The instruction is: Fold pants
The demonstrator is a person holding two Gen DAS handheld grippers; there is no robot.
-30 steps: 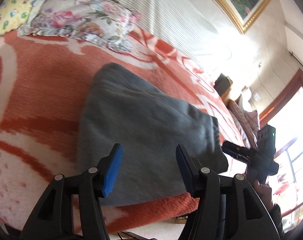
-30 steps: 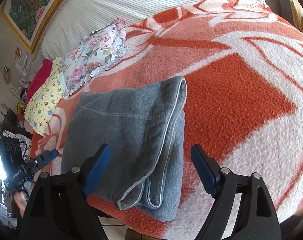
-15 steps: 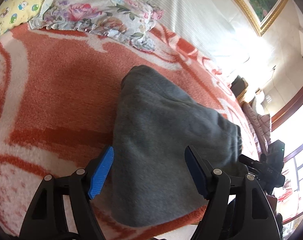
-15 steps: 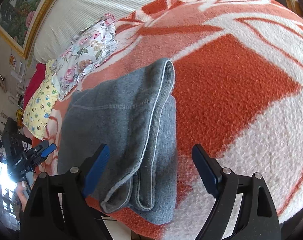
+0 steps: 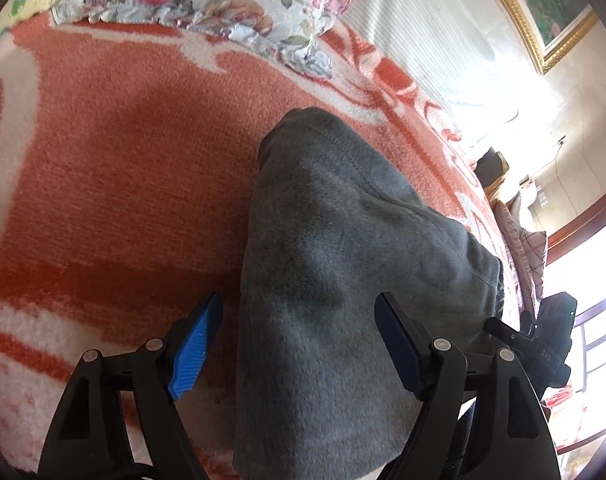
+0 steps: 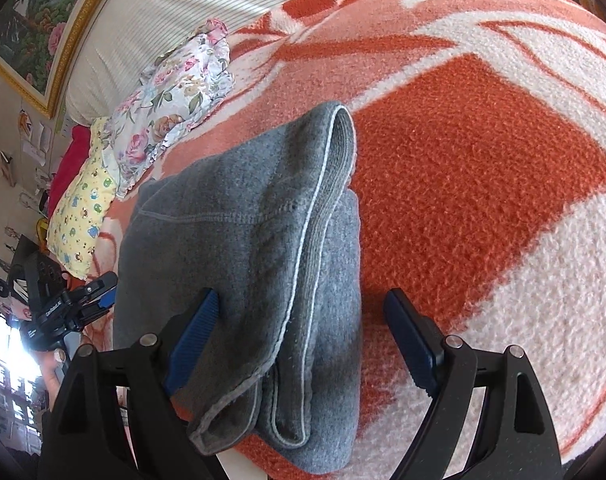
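Observation:
Grey fleece pants lie folded in a thick bundle on an orange-and-white blanket, close to the bed's near edge. My left gripper hovers over the bundle's left end, its jaws opening, blue pads apart and off the cloth. In the right wrist view the pants show a ribbed hem with a pale seam folded over on top. My right gripper straddles that end, open, pads clear of the fabric. Each gripper shows in the other's view: the right gripper and the left gripper.
A floral pillow and a yellow printed one lie at the head of the bed below a striped headboard. A gold-framed picture hangs above. The blanket spreads wide to the right of the pants.
My left gripper has slid left along the bundle and lower, and its jaws have widened. My right gripper has sunk a little closer to the folded end.

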